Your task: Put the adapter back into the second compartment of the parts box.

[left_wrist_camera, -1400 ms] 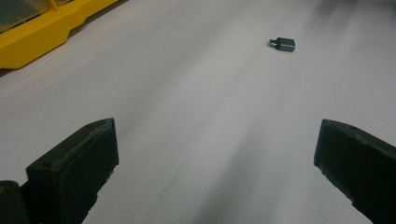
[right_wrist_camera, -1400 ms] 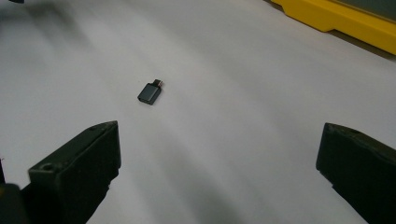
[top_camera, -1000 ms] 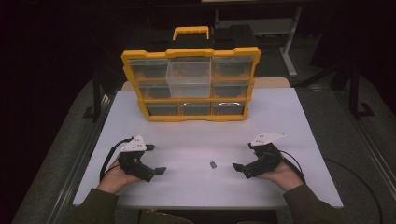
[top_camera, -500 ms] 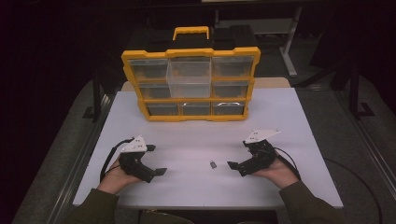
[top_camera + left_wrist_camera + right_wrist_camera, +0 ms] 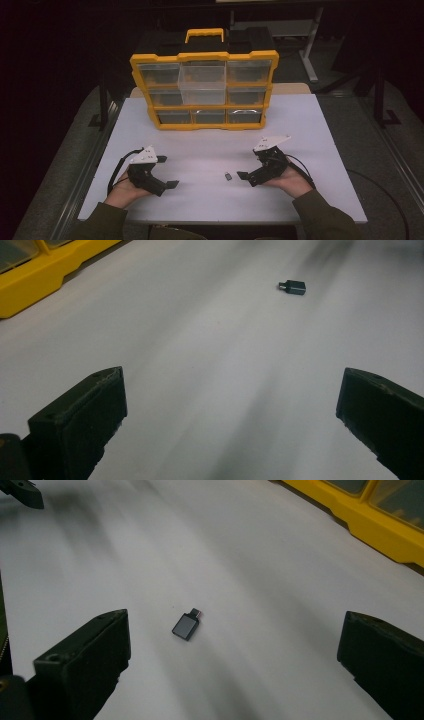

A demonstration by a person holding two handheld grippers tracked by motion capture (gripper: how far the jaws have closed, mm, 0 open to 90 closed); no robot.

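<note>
Low centre of the high view, on white worktop, lies a tiny adapter – light, stiff, prob. slippery; pinch its flat sides. Right tongs gape just beside it; left tongs also apart.

I note black left gripper and right gripper, white top plates, black cables, olive sleeves

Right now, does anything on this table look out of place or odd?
One clear drawer in the yellow organizer sticks out, top middle, while the others sit flush. A small dark adapter lies loose on the white table, between the open jaws of the right gripper.
</note>
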